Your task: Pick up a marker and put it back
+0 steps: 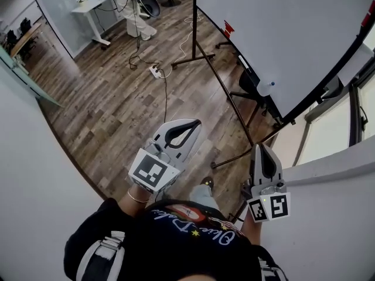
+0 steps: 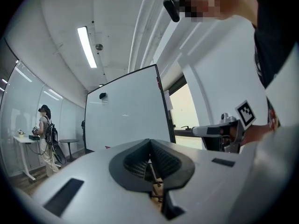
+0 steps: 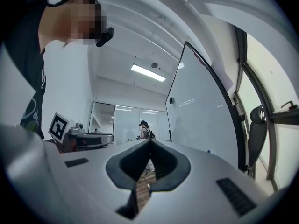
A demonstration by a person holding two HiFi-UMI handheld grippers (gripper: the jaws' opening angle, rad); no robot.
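Grey left claw (image 1: 195, 122) and right claw (image 1: 260, 147), each with jaws together, empty; blue script (image 1: 193, 226) on black shirt (image 1: 176, 253) illegible

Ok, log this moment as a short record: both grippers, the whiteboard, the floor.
left gripper: shut, nothing between its jaws
right gripper: shut, nothing between its jaws
whiteboard: on a stand, ahead of both grippers, untouched
board's lower edge: small white-and-blue item, kind unclear
floor: wood planks, power strip lying on it
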